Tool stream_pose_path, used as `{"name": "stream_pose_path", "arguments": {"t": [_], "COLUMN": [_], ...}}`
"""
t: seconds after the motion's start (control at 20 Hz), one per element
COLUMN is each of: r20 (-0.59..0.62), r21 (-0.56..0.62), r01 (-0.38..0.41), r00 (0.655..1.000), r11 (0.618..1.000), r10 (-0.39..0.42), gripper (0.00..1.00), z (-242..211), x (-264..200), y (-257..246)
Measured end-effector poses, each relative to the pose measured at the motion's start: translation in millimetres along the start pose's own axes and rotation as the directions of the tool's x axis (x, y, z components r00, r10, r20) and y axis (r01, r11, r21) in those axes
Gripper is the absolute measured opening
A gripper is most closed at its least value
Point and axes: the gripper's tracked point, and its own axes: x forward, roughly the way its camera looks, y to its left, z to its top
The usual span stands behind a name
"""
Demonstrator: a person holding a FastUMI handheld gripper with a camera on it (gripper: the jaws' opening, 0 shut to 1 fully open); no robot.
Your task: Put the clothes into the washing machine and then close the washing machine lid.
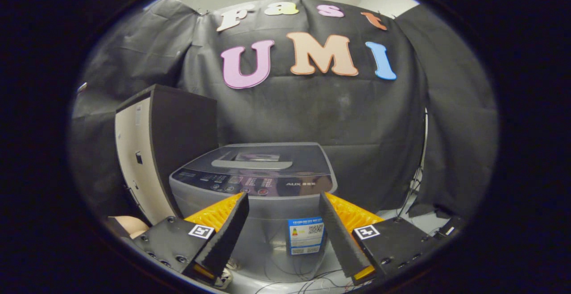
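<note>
A: Currently the gripper (284, 202) has its fingers spread wide with nothing between them, facing the washing machine (254, 196) just beyond. The lid (261, 158) lies flat, down.

B: Clothes location?

A: Cannot tell. A closed lid fits both laundry already inside and laundry awaiting loading. Keep the fingers level with the lid handle.

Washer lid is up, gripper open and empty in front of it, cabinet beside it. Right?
Not quite. The gripper view shows the washer lid down flat, not up. The rest holds: gripper open and empty in front of it, cabinet beside it.
</note>
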Motion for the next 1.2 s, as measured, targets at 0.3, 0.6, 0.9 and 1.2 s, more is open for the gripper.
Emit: {"name": "stream_pose_path", "arguments": {"t": [0.3, 0.6, 0.9, 1.2], "r20": [0.029, -0.006, 0.027, 0.084], "r21": [0.108, 0.019, -0.046, -0.039], "r01": [0.037, 0.047, 0.032, 0.027], "r00": [0.999, 0.999, 0.999, 0.996], "r11": [0.993, 0.999, 0.998, 0.999], "r10": [-0.040, -0.047, -0.031, -0.024], "gripper": [0.98, 0.98, 0.98, 0.98], "z": [12.6, -4.4, 3.0, 14.4], "x": [-5.5, -5.7, -24.4, -37.7], "y": [-11.9, -12.1, -3.6, -2.7]}}
